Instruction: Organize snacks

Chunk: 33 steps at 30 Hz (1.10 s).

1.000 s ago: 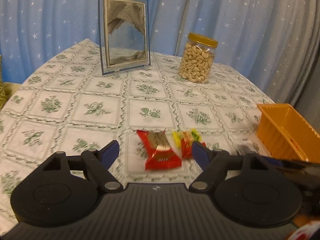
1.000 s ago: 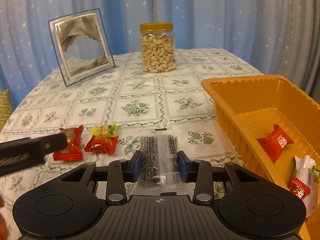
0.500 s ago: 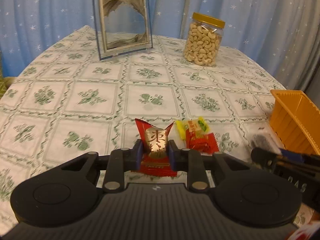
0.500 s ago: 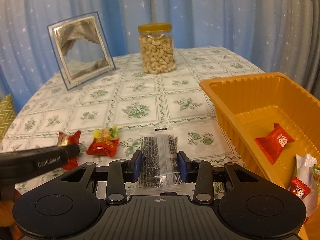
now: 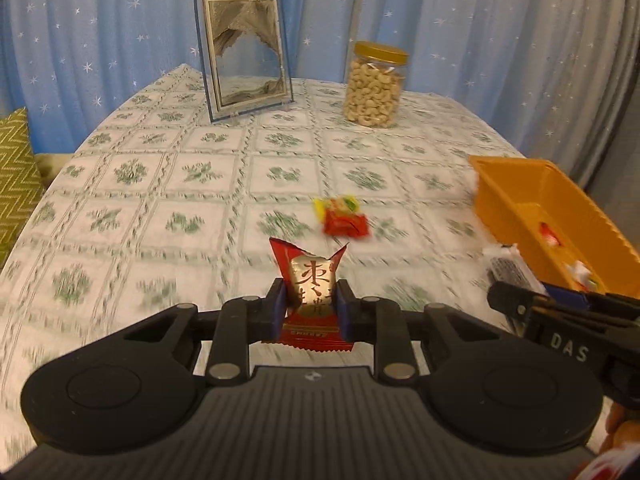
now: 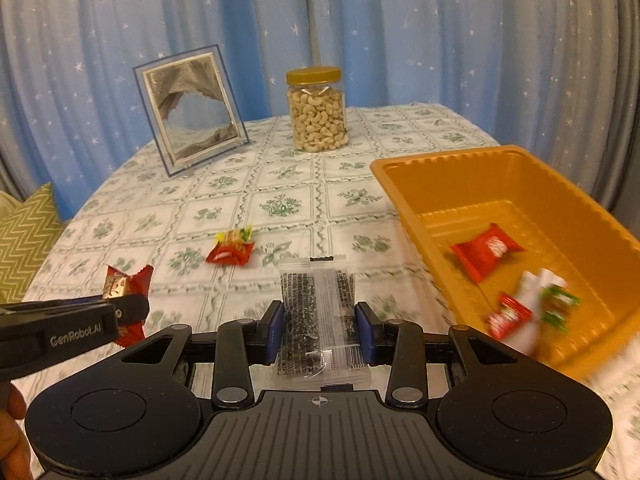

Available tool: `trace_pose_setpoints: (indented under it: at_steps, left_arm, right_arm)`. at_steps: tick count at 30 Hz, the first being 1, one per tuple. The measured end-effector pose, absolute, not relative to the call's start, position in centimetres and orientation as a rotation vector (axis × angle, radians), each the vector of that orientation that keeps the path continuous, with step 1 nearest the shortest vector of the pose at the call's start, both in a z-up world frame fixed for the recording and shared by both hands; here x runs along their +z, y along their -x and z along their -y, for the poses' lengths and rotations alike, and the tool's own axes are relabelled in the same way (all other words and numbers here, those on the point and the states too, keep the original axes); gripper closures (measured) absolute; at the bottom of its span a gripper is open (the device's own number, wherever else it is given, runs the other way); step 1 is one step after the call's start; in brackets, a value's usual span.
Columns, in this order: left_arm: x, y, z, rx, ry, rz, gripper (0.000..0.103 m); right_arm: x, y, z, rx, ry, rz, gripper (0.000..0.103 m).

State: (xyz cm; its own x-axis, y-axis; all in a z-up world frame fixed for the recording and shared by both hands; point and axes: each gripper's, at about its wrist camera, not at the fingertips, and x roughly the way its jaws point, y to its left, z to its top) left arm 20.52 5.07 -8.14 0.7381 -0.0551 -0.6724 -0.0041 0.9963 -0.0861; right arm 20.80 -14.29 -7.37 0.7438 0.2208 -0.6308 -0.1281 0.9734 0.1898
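Note:
My left gripper (image 5: pixel 310 308) is shut on a red snack packet with a gold label (image 5: pixel 311 280), held clear above the tablecloth. That packet (image 6: pixel 127 284) also shows at the left of the right wrist view, in the left gripper (image 6: pixel 128 312). My right gripper (image 6: pixel 320 332) is shut on a clear packet of dark seeds (image 6: pixel 318 312), lifted off the table. A red and yellow snack (image 5: pixel 343 220) (image 6: pixel 232 250) lies on the cloth between the grippers and the orange tray (image 6: pixel 440 168) (image 5: pixel 504 196). Several wrapped snacks lie inside the tray, among them a red one (image 6: pixel 486 250).
A jar of cashews (image 6: pixel 317 114) (image 5: pixel 374 88) and a framed sand picture (image 6: pixel 192 110) (image 5: pixel 246 70) stand at the back of the table. Blue starred curtains hang behind. A green zigzag cushion (image 6: pixel 24 232) sits off the table's left edge. A hand shows at the lower left (image 6: pixel 12 440).
My left gripper closed on the red gold-labelled packet and lifted it off the cloth. Both grippers pulled back and rose; the right one kept hold of its seed packet.

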Motion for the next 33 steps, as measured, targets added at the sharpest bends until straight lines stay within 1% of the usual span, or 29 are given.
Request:
trace_pose_setpoints:
  at_steps: [9,15,21,33]
  left_arm:
    - [-5.1,-13.1,-2.8,-0.049,0.137,-0.72,0.08]
    - [-3.5,-9.9,-1.5,-0.074,0.144,-0.703,0.08]
    - [-2.4,-7.8,-0.4,-0.098,0.154,-0.687,0.08]
    - [-0.9,-6.9,1.9,-0.15,0.13,-0.673,0.08]
  right_arm:
    - [-5.5,-13.9,18.5,0.154,-0.178,-0.708,0.065]
    - [-4.0,-10.5,20.4,0.143,-0.184,-0.689,0.065]
    - [-2.6,-8.6,21.2,0.144,-0.181,-0.663,0.065]
    - [-1.3,-7.8,23.0,0.123,-0.208,-0.644,0.065]
